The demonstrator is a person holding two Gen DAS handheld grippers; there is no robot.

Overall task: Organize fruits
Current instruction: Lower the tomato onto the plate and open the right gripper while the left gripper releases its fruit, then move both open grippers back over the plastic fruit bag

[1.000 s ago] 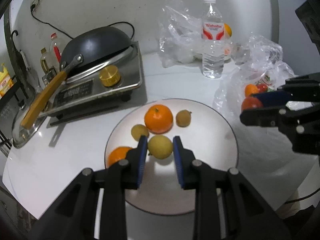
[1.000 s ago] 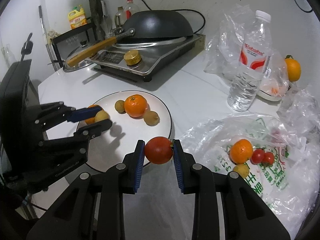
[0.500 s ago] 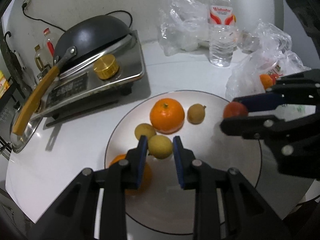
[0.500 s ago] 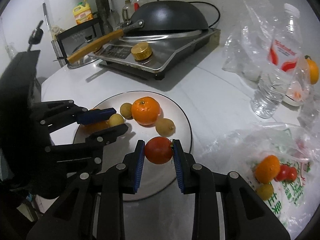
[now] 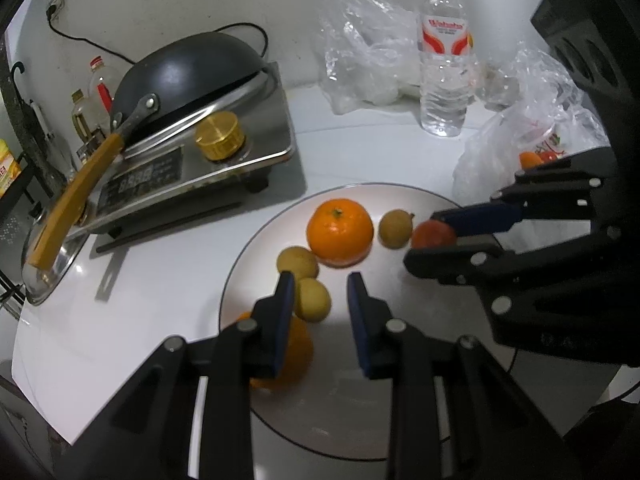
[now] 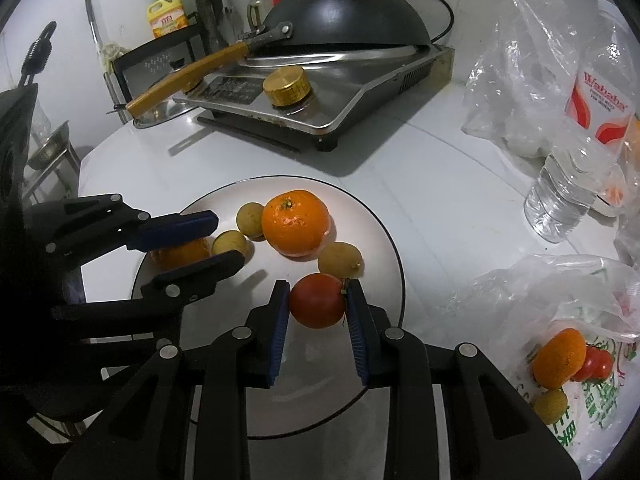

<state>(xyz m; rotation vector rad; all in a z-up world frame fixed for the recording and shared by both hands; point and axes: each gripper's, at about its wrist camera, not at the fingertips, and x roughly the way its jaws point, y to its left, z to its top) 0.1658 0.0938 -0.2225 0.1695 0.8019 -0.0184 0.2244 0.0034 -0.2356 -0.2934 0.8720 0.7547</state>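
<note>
The white table [image 6: 432, 184] carries everything. At its back stands a steel stove [image 6: 340, 92] with a dark wok [image 6: 344, 16] lying upside down on it and a brass knob [image 6: 286, 87] in front. On the right lie clear plastic bags [image 6: 520, 64] and a water bottle [image 6: 580, 152]; the nearest bag [image 6: 580, 320] holds an orange, small red tomatoes and a small yellow fruit.

In the middle is the white plate [image 6: 380, 236] with a dark rim. On it sit a big orange [image 6: 295, 222], three small yellow-brown fruits beside it, and a second orange [image 5: 298, 348] at the left edge, partly hidden behind the left tongs [image 5: 320, 300].

The right tongs [image 6: 318, 308] are over the plate and grip a red tomato [image 6: 317, 300] between the blue pads, just beside one small fruit [image 6: 340, 258]. I cannot tell if the tomato touches the plate.

The left tongs are nearly closed over the left part of the plate. One small yellow fruit [image 5: 314, 300] lies against the left pad, apart from the right pad, so nothing is gripped.
</note>
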